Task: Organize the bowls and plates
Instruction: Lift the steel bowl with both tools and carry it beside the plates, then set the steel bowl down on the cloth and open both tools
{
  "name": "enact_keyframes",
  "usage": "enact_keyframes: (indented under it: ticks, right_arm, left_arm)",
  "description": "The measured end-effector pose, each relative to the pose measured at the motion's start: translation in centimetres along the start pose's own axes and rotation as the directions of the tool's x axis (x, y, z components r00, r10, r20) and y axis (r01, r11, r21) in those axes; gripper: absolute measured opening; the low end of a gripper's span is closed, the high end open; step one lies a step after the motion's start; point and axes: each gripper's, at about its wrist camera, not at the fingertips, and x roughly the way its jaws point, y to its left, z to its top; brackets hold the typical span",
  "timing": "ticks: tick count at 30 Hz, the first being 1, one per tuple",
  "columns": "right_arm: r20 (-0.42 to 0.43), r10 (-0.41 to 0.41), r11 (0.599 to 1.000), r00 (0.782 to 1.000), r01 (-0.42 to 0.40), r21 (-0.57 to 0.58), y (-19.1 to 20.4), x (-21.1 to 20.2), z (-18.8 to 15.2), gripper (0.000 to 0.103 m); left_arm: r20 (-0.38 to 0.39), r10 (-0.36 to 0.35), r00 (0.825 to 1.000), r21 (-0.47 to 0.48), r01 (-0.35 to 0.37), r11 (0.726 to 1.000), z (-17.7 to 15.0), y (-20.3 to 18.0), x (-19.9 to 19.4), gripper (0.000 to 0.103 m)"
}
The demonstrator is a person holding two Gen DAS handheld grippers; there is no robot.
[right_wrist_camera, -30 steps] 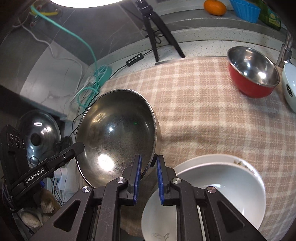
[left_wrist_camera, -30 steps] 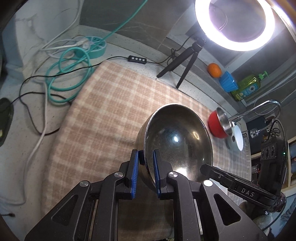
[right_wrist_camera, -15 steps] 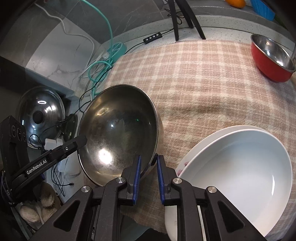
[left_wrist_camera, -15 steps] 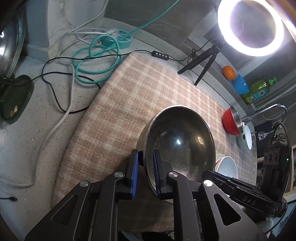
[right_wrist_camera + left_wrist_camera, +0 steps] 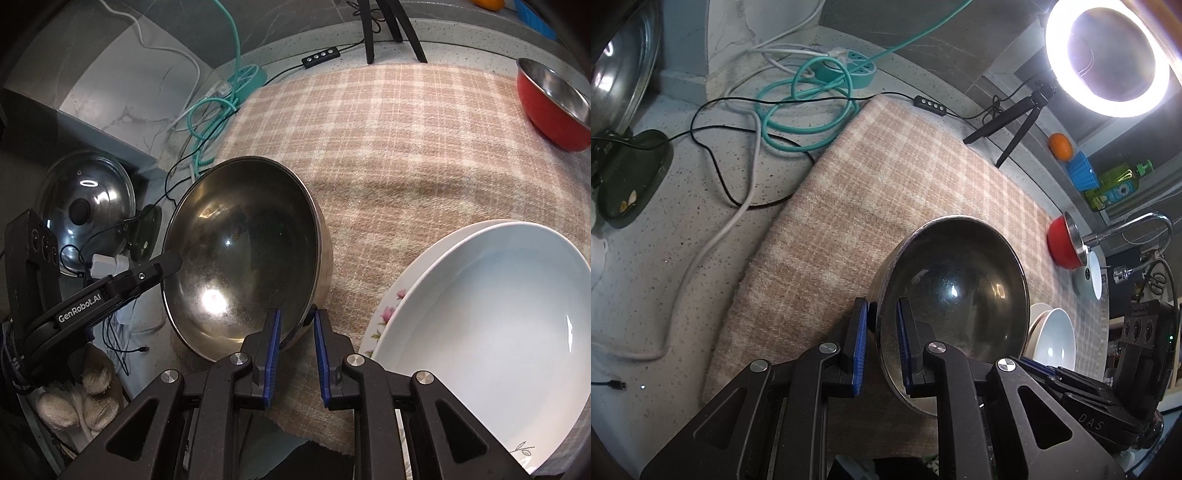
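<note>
A large steel bowl (image 5: 955, 291) (image 5: 240, 251) is held tilted over the plaid cloth (image 5: 905, 177) (image 5: 406, 140). My left gripper (image 5: 881, 325) is shut on its near rim. My right gripper (image 5: 295, 332) is shut on the opposite rim. A white bowl (image 5: 491, 332) (image 5: 1054, 336) sits in a flowered plate (image 5: 388, 317) at the cloth's near right. A red bowl (image 5: 550, 103) (image 5: 1062, 240) with a steel inside stands at the far right.
Teal cable and power strip (image 5: 827, 85), black and white wires, a ring light on a tripod (image 5: 1108, 55), a pot lid (image 5: 85, 199), a dark dish (image 5: 628, 177), an orange (image 5: 1060, 146), a blue cup (image 5: 1080, 175), a soap bottle (image 5: 1115, 186) and a faucet (image 5: 1126, 229).
Both grippers carried the steel bowl toward the cloth's near left edge and pulled back. The white bowl and plate now lie to the right of it.
</note>
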Motion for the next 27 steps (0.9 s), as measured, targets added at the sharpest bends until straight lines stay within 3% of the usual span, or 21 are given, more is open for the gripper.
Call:
enact_keyframes:
  ticks: [27]
  right_arm:
    - [0.028, -0.002, 0.999, 1.000, 0.003, -0.039, -0.3, -1.3, -0.2, 0.019]
  left_arm:
    - [0.028, 0.025, 0.999, -0.001, -0.025, 1.000, -0.1, -0.4, -0.8, 0.014]
